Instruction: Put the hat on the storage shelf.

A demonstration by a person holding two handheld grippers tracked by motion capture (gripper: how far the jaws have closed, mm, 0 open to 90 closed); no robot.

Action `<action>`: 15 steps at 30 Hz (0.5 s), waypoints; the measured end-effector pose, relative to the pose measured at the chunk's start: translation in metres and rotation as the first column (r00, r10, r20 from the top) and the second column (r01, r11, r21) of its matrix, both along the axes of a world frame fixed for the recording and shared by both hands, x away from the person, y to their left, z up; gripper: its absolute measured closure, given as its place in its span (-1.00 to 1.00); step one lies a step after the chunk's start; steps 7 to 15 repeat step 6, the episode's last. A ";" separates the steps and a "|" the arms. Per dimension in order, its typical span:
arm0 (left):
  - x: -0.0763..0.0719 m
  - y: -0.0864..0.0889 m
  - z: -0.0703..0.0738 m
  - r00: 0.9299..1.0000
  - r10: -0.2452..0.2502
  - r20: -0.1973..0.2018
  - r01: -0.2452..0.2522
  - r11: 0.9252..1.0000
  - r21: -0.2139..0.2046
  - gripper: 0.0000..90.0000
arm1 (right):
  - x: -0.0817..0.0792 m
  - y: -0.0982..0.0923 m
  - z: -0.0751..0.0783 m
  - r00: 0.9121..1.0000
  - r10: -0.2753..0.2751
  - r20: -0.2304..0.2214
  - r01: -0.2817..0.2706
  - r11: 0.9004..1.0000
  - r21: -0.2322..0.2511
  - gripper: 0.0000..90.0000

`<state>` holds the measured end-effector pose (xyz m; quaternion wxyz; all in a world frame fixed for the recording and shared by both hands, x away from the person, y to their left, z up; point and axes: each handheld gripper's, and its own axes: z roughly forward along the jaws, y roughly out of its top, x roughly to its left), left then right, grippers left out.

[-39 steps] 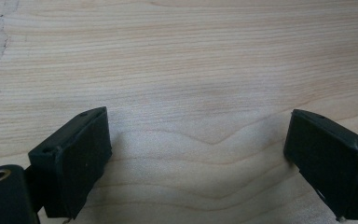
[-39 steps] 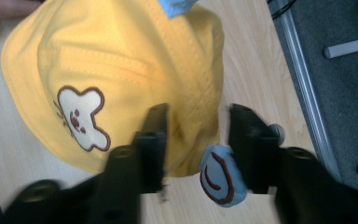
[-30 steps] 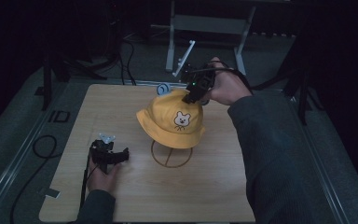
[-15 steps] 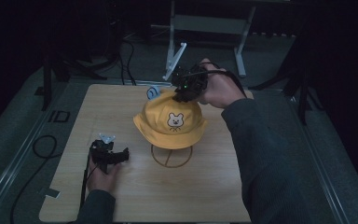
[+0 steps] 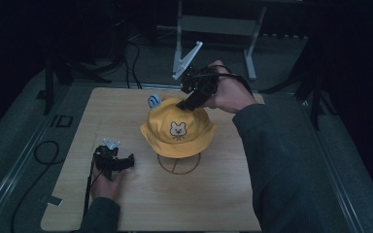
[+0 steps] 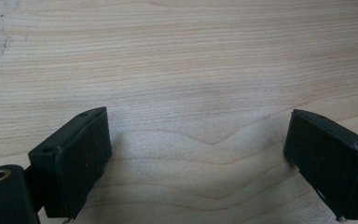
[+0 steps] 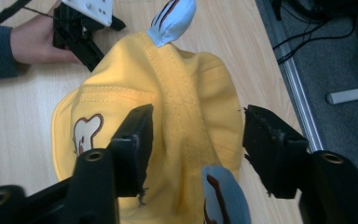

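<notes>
On the wooden tabletop (image 5: 213,194), near its middle, a yellow hat (image 5: 177,128) sits on a thin wire stand (image 5: 178,164) whose round foot lies on the wood under the brim. The hat has a small bear face on the front and two pale blue ears (image 5: 154,100) with dark stripes; in the right gripper view one ear (image 7: 172,21) stands at the far side of the crown and the other (image 7: 223,196) is close to the camera. The right claw (image 5: 187,103) comes down from the far right side onto the back of the crown, held by the right hand (image 5: 230,92) with a dark sleeve behind it. In the right gripper view its two black jaws stand wide apart, one on each side of the top of the hat (image 7: 182,116), and the yellow cloth fills the gap between them; I cannot tell if the jaws touch the cloth. The left claw (image 5: 114,161) rests low on the tabletop, in front of the hat and to its left, well apart from it, with the left hand (image 5: 108,183) behind it. In the left gripper view its jaws are also spread wide, and between them is bare wood grain (image 6: 200,84). A black cable (image 5: 88,187) runs from this gripper toward the near edge.
</notes>
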<state>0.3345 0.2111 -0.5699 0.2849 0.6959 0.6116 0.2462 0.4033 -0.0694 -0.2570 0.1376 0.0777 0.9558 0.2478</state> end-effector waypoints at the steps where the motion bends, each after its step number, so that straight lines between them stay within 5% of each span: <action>1: 0.000 0.000 0.000 1.000 0.000 0.000 0.000 1.000 0.000 -0.84 | 0.000 -0.001 0.001 1.000 -0.003 0.001 0.003 1.000 0.006 -0.09; 15: 0.000 0.000 0.000 1.000 0.000 0.001 0.000 1.000 0.000 -0.84 | -0.003 -0.010 0.006 0.999 -0.025 0.021 0.025 1.000 -0.005 -0.19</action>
